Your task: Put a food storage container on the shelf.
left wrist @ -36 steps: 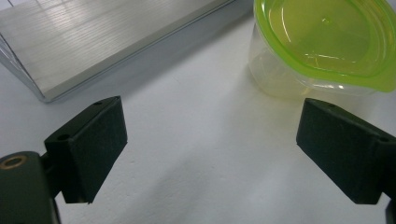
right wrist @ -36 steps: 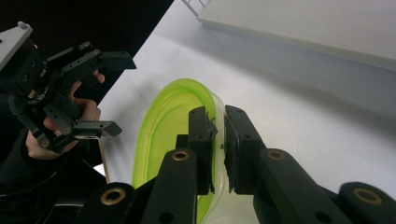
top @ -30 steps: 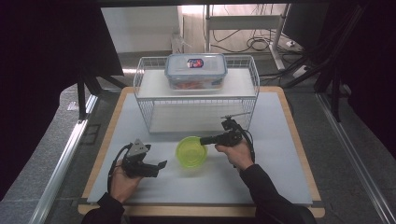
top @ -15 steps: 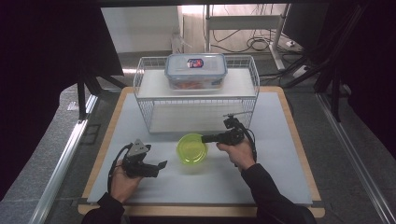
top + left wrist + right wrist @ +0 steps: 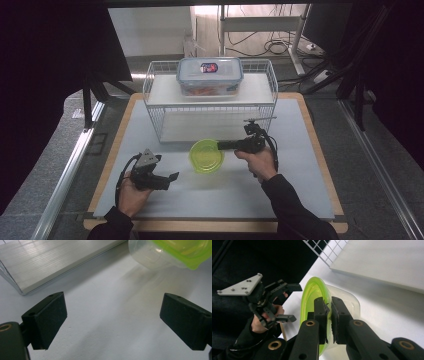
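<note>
A pale grey mat on a wood-edged table (image 5: 300,200) carries everything. At its far side stands a white wire rack with a flat white shelf board (image 5: 165,90), and on that shelf sits a clear rectangular plastic box with a blue-rimmed lid (image 5: 210,75), red contents showing through its wall.

In front of the rack, near the middle of the mat, is a small round clear plastic container with a lime-green lid (image 5: 206,156). In the right gripper view the container (image 5: 347,302) is tipped, its green lid facing sideways rather than up, with its clear side close to the mat.

The right gripper (image 5: 225,145) reaches in from the container's right side, and its black jaws are pressed together on the green lid's rim, one pad on the lid's face and the other behind it.

The left gripper (image 5: 170,176), with a grey three-cornered plate on top, sits near the mat's front left, well apart from the container. Its jaws stand wide apart with only bare mat between them; in the left gripper view the container (image 5: 160,255) lies ahead, beyond the pads.
</note>
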